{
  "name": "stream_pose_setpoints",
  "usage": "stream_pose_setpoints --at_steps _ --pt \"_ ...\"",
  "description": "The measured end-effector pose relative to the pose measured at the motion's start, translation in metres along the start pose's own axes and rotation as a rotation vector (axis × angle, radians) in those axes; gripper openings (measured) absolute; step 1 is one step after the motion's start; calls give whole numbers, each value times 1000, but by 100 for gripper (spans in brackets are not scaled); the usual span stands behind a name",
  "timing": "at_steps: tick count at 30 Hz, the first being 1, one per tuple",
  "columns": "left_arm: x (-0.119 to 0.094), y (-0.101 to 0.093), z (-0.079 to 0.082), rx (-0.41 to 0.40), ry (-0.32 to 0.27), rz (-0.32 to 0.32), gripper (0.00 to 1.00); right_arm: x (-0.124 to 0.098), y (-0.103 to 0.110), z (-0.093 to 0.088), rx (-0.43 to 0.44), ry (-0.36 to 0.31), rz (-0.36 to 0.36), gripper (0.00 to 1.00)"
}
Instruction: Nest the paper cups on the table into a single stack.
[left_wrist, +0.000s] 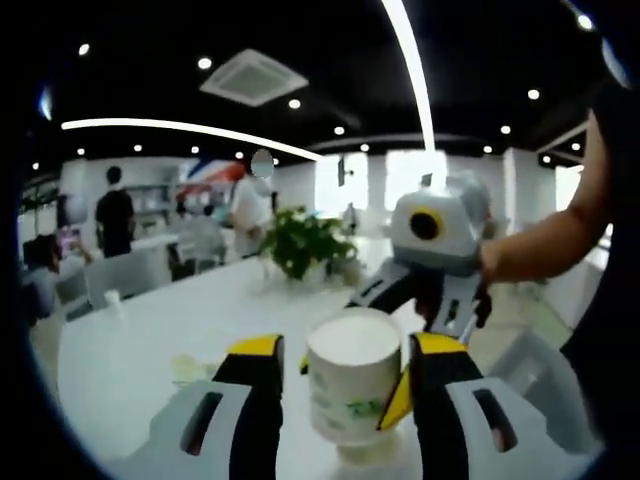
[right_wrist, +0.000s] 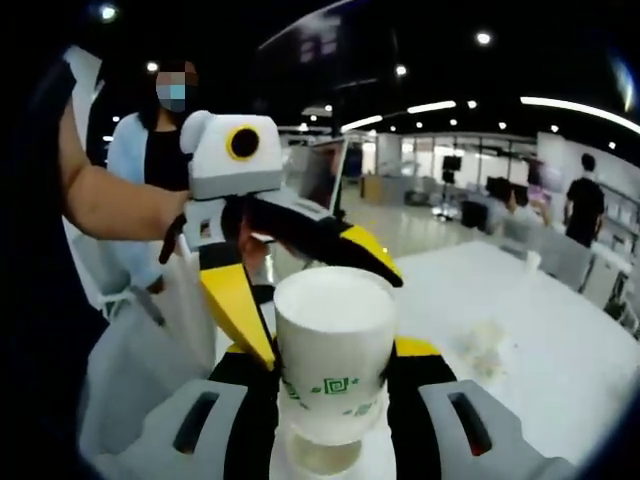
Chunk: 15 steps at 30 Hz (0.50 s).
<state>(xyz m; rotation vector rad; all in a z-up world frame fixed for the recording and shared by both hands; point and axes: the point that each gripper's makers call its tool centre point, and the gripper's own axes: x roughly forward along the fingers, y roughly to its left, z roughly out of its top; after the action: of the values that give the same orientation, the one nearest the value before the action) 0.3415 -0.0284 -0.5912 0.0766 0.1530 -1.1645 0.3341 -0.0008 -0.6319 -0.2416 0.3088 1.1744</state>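
From my station, the white paper cup with green print (left_wrist: 352, 385) hides its base behind a blurred lower cup rim (left_wrist: 362, 452). In the right gripper view, the left gripper's yellow-tipped jaws (right_wrist: 305, 290) pass behind the cup; I cannot read contact

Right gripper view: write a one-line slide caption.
Both grippers' jaws flank a white paper cup poised above another cup on the white table.

White paper cup (right_wrist: 333, 350), green motif
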Motion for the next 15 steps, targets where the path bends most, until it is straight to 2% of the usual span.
stream_pose_setpoints --at_steps 3,7,9,15 --pt "1 -1 -1 -3 4 -9 46 1 1 0 -2 -1 5 40" --pt "1 -6 -2 -12 10 -33 37 2 1 1 -5 0 9 40" --pt "1 -6 -4 0 21 -30 37 3 1 -1 -9 5 7 40" --pt "1 -3 -6 -41 29 -25 36 3 0 -2 -9 6 11 40"
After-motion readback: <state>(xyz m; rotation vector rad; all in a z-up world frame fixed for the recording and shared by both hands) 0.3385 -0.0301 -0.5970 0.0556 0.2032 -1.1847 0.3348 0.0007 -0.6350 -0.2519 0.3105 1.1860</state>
